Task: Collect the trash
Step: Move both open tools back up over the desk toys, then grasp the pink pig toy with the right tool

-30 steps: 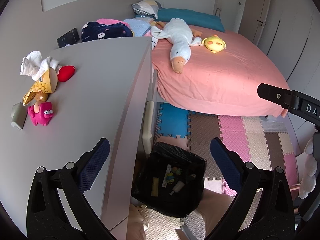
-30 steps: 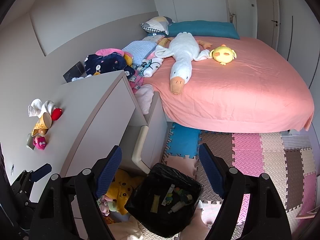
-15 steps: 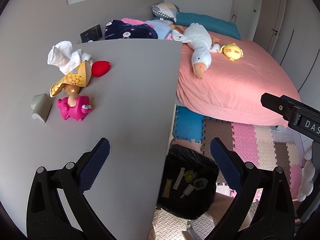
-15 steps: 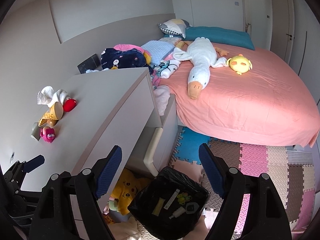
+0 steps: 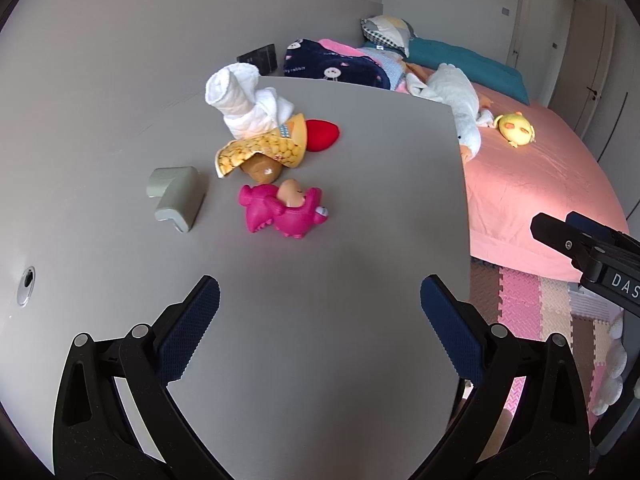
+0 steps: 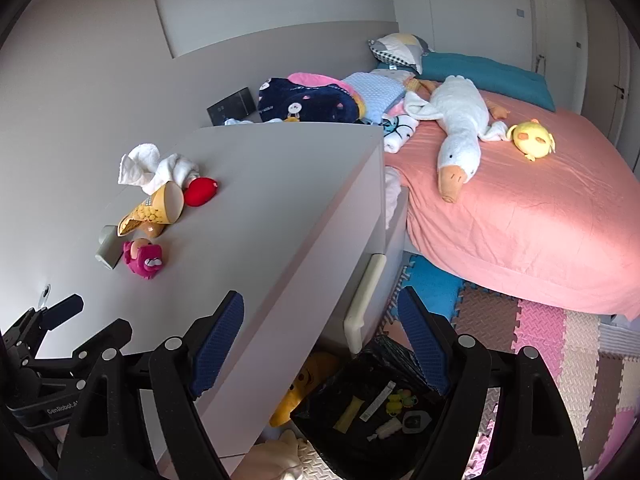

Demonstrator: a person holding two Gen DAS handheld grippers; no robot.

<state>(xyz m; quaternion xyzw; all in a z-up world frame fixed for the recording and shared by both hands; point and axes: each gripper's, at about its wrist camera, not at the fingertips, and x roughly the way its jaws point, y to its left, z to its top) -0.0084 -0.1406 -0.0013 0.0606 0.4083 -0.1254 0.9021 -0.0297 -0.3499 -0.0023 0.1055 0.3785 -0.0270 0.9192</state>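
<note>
Grey and wide, the desk top point(image 5: 328, 280) fills most of the left wrist view, with a pink-sheeted bed point(image 6: 532, 216) beyond its far edge and foam floor mats point(image 6: 552, 332) below. Near the wall on the desk lies a small heap: a white crumpled tissue point(image 5: 240, 100) resting on a yellow snack wrapper point(image 5: 260, 150), a red piece point(image 5: 322, 134) just beside the wrapper, a pink toy point(image 5: 286, 210) in front, and a grey corner block point(image 5: 176, 196) beside that. The left gripper point(image 5: 320, 304) hangs over bare desk short of this heap, its jaws spread wide with nothing between them. The right gripper point(image 6: 320, 332) is off the desk's front edge, jaws likewise spread and empty. Below it, on the floor by the desk, stands a black-lined trash bin point(image 6: 372, 412) with several wrappers and small pieces already inside. A white goose plush point(image 6: 456, 128) and a yellow plush point(image 6: 532, 140) lie on the bed.
</note>
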